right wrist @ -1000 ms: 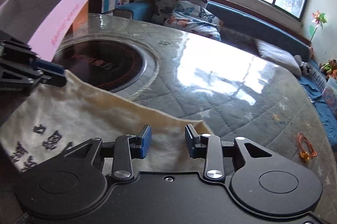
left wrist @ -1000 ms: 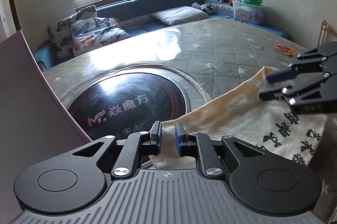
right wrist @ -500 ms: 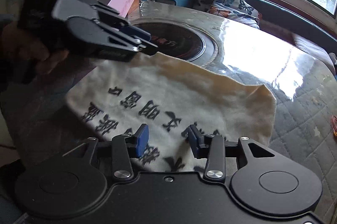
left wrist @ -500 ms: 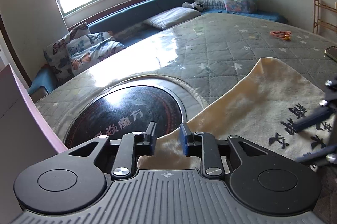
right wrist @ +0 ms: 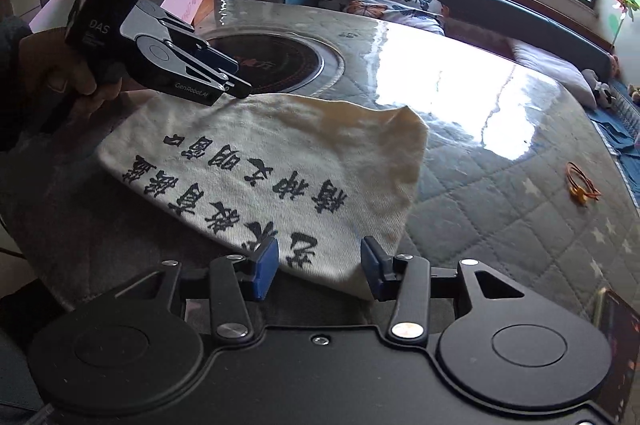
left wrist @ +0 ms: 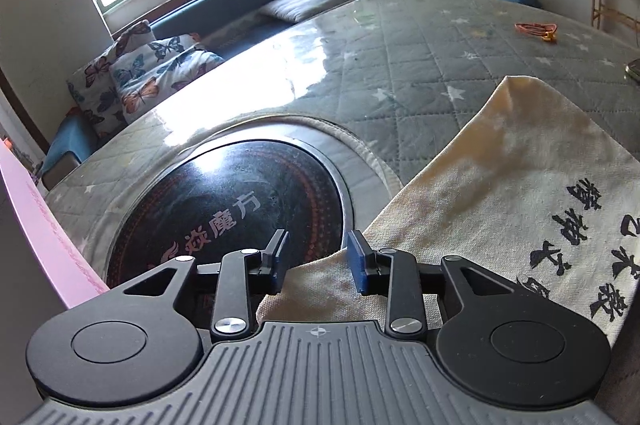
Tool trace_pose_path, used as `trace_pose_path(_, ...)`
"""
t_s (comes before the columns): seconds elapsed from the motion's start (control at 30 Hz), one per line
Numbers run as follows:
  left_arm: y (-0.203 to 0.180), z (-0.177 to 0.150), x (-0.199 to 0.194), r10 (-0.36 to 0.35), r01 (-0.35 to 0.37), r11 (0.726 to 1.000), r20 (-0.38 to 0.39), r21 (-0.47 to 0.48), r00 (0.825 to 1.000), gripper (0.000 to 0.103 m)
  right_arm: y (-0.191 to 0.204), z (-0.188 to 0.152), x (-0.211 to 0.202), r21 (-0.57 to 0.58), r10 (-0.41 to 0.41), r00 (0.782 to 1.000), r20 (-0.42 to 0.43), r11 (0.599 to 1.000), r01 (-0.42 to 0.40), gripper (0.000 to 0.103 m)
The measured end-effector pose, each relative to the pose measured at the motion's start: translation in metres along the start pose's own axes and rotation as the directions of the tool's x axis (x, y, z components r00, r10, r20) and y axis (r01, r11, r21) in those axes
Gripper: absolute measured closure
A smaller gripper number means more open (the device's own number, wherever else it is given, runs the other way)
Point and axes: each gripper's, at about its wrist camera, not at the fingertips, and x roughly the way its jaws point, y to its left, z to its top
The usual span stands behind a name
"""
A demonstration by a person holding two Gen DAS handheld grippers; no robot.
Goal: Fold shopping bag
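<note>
A cream canvas shopping bag [left wrist: 500, 185] with black printed characters lies flat on the quilted table cover [left wrist: 400, 73]. My left gripper [left wrist: 318, 261] is open, and the bag's corner lies just below and between its blue pads. The right wrist view shows the same bag [right wrist: 280, 153] and, at its far left corner, the left gripper [right wrist: 236, 87] held by a hand [right wrist: 60, 69]. My right gripper [right wrist: 318, 267] is open over the bag's near edge, with printed cloth showing between its fingers.
A round black cooktop [left wrist: 228, 209] is set into the table beside the bag. A pink board [left wrist: 40, 237] stands at the left. An orange cord [right wrist: 580, 181] lies on the quilt at the right, and a phone [right wrist: 616, 313] sits near the right edge.
The left gripper's jaws have opened from nearly shut. The right gripper has drawn back from the bag's far edge to its near printed edge, and its jaws stand wider.
</note>
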Motion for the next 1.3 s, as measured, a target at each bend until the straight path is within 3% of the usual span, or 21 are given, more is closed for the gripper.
trace_pose_path(0.27, 0.002, 0.001, -0.003, -0.022, 0.023, 1.0, -0.036, 0.015, 0.999, 0.071, 0.004, -0.009, 0.001, -0.097, -0.06, 0.998, -0.036, 0.994, 0.056, 0.053)
trace_pose_path(0.5, 0.003, 0.0, -0.009, -0.039, 0.04, 0.999, -0.052, 0.011, 0.998, 0.072, -0.011, -0.004, 0.011, -0.079, -0.071, 0.996, -0.048, 0.995, 0.067, 0.05)
trace_pose_path(0.87, -0.006, -0.01, -0.028, -0.069, 0.071, 0.997, -0.062, 0.036, 0.996, 0.058, -0.041, 0.016, 0.038, -0.061, -0.163, 0.986, -0.042, 0.985, 0.16, 0.049)
trace_pose_path(1.07, -0.012, -0.014, -0.038, -0.087, 0.088, 0.996, -0.066, 0.001, 0.994, 0.057, -0.048, 0.016, 0.043, -0.05, -0.187, 0.982, -0.037, 0.982, 0.185, 0.049)
trace_pose_path(1.3, -0.024, -0.032, -0.059, -0.158, 0.158, 0.987, -0.074, -0.015, 0.985, 0.057, -0.05, 0.019, 0.045, -0.021, -0.195, 0.98, -0.044, 0.981, 0.194, 0.048)
